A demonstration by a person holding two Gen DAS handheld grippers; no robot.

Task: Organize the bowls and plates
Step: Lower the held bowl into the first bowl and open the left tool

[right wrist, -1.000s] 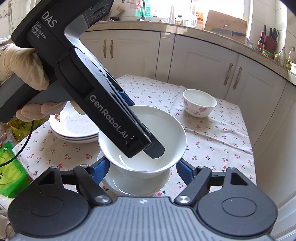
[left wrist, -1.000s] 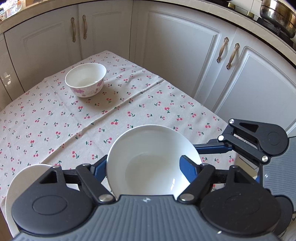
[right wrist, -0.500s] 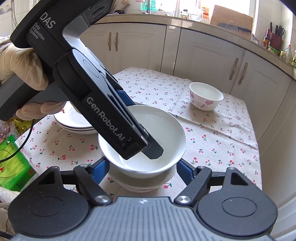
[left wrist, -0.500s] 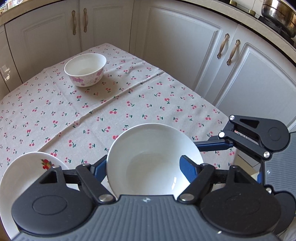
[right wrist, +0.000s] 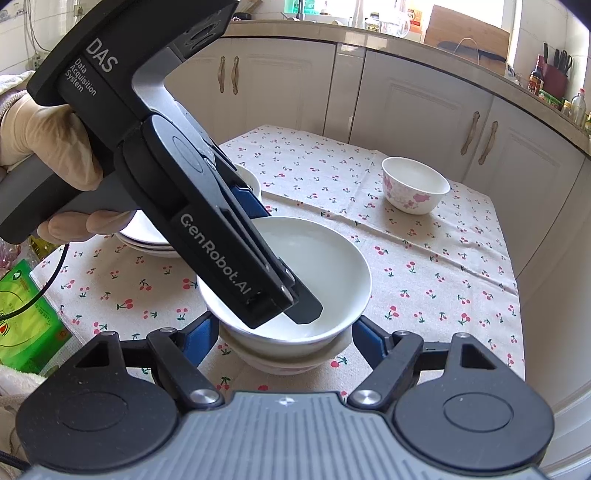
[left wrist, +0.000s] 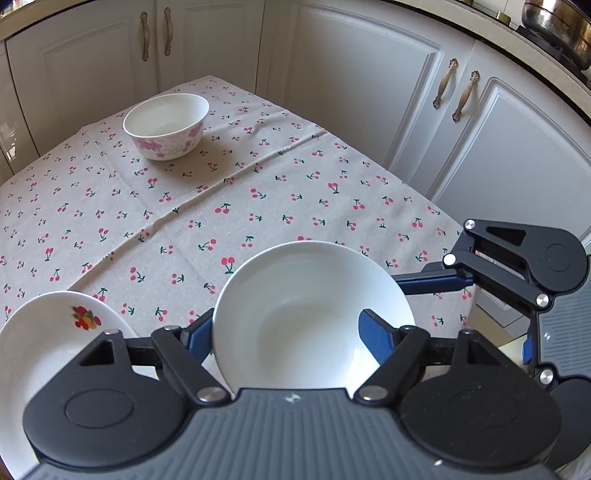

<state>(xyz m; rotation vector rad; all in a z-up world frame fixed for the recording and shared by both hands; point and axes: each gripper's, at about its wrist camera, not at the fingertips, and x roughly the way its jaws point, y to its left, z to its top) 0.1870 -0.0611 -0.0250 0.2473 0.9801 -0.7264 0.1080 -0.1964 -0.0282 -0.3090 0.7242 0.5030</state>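
Note:
My left gripper [left wrist: 291, 332] is shut on the wall of a plain white bowl [left wrist: 314, 295], one finger inside it and one outside. In the right wrist view that bowl [right wrist: 325, 258] sits nested in a second white bowl [right wrist: 280, 358] on the cherry-print tablecloth [right wrist: 424, 266]. My right gripper [right wrist: 286, 332] has its blue fingers [right wrist: 364, 338] against both sides of the lower bowl. A pink-flowered bowl [left wrist: 164, 125] stands alone at the far end of the table [right wrist: 413, 184]. A stack of white plates [right wrist: 147, 236] lies to the left, its top plate [left wrist: 55, 332] bearing a fruit print.
White cabinets [left wrist: 369, 92] close in on the far and right sides of the table. A green packet [right wrist: 26, 325] lies off the table's left edge. A gloved hand [right wrist: 44, 140] holds the left gripper. A metal pot [left wrist: 557, 22] stands on the counter.
The held bowl has come down onto the lower bowl, hiding its inside. The left wrist view has shifted, bringing the fruit-print plate into sight. The right gripper has stayed put.

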